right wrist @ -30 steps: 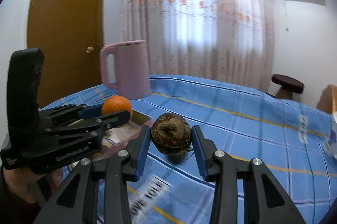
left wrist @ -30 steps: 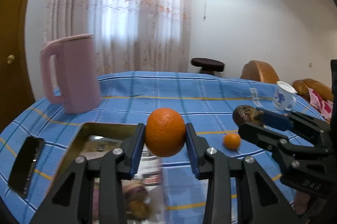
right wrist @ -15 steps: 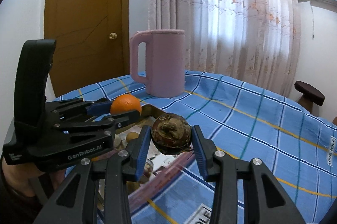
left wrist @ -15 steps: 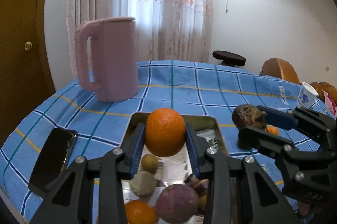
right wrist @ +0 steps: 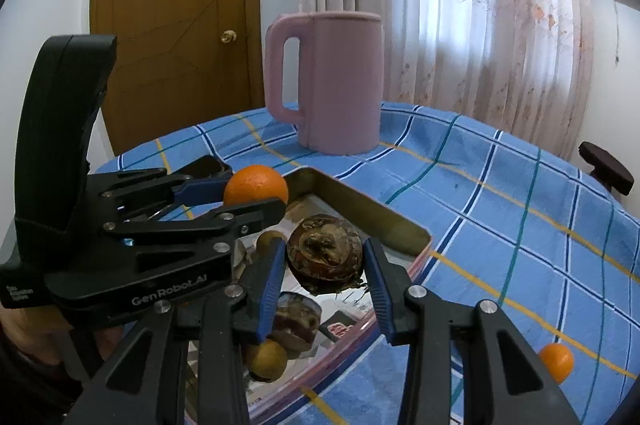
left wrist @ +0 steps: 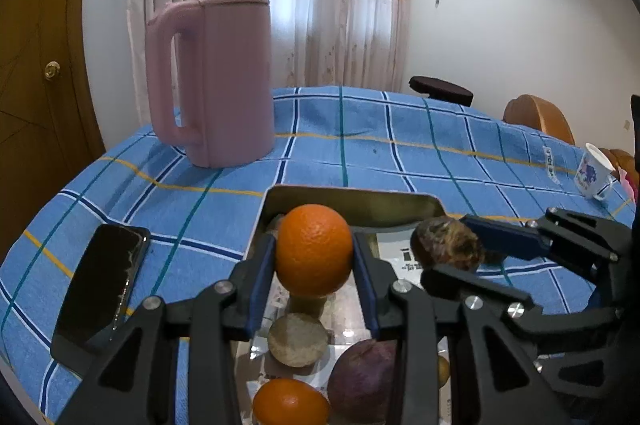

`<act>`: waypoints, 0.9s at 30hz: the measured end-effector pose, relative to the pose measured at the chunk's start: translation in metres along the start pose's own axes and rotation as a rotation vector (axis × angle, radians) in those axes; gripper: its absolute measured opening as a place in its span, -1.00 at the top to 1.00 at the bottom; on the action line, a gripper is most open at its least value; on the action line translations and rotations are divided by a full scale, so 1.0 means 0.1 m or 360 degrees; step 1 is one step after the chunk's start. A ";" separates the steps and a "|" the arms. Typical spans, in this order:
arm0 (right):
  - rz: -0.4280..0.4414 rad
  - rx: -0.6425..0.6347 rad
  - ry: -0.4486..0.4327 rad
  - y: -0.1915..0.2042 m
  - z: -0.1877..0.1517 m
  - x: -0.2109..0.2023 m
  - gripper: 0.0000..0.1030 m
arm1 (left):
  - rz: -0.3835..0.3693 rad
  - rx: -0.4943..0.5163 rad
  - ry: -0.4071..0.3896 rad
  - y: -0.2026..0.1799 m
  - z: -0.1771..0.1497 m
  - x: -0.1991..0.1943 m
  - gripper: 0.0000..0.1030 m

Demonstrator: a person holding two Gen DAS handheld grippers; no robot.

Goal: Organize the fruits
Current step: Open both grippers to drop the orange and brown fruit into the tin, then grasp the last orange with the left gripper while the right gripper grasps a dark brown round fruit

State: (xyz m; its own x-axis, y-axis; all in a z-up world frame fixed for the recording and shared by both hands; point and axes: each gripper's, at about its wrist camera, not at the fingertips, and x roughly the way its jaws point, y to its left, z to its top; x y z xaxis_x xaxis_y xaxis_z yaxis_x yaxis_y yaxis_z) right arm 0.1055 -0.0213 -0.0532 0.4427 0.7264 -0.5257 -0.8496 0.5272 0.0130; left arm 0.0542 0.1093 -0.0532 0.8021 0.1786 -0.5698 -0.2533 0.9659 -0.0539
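The left tool (left wrist: 314, 263) grips an orange (left wrist: 314, 250) between its blue pads, held above the near half of a metal tray (left wrist: 352, 199). The right tool (right wrist: 325, 275) clamps a brown, wrinkled fruit (right wrist: 325, 259) the same way, over the tray's right side, close beside the orange. In the right wrist view the left tool (right wrist: 240, 201) shows at the tray's left edge with the orange (right wrist: 256, 185) in its grip.

Inside the tray, below the orange, lie a tan round fruit (left wrist: 297, 345), a purple fruit (left wrist: 366, 377) and a second orange (left wrist: 291, 403), resting on printed paper. A small orange (right wrist: 556, 362) sits alone on the blue checked cloth of the counter (left wrist: 360, 145), well to the right of the tray. A black phone (left wrist: 102, 283) lies flat left of the tray. A pink jug (left wrist: 214, 81) stands upright beyond the tray, toward the curtain, and a white cup (left wrist: 594, 177) stands far right of the tray.
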 end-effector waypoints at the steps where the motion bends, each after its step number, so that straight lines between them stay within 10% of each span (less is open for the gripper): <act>1: 0.0006 -0.0002 0.0009 0.01 0.00 0.02 0.19 | 0.0004 0.0006 0.0007 0.00 -0.01 0.01 0.23; 8: 0.0058 0.0028 0.0074 0.01 -0.06 0.14 0.18 | 0.0045 0.0000 -0.0018 0.05 -0.01 -0.01 0.10; 12: 0.0074 0.0018 0.0075 0.04 -0.09 0.13 0.06 | 0.0071 -0.0011 -0.0082 0.04 0.00 -0.12 -0.59; 17: 0.0008 0.0058 0.0012 -0.12 -0.10 -0.12 0.01 | 0.0045 -0.0033 -0.0149 0.01 0.01 -0.24 -0.87; 27: -0.0350 0.0245 0.0210 -0.86 -0.28 -0.19 0.01 | 0.0003 -0.0001 -0.0137 -0.23 0.00 -0.21 -0.91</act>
State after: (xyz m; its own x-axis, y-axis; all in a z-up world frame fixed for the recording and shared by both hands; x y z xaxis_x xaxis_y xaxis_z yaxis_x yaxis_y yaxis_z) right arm 0.1622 -0.0922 -0.0680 0.5616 0.5291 -0.6362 -0.6795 0.7336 0.0104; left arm 0.0435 0.0834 -0.0404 0.8450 0.1960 -0.4975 -0.2553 0.9654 -0.0534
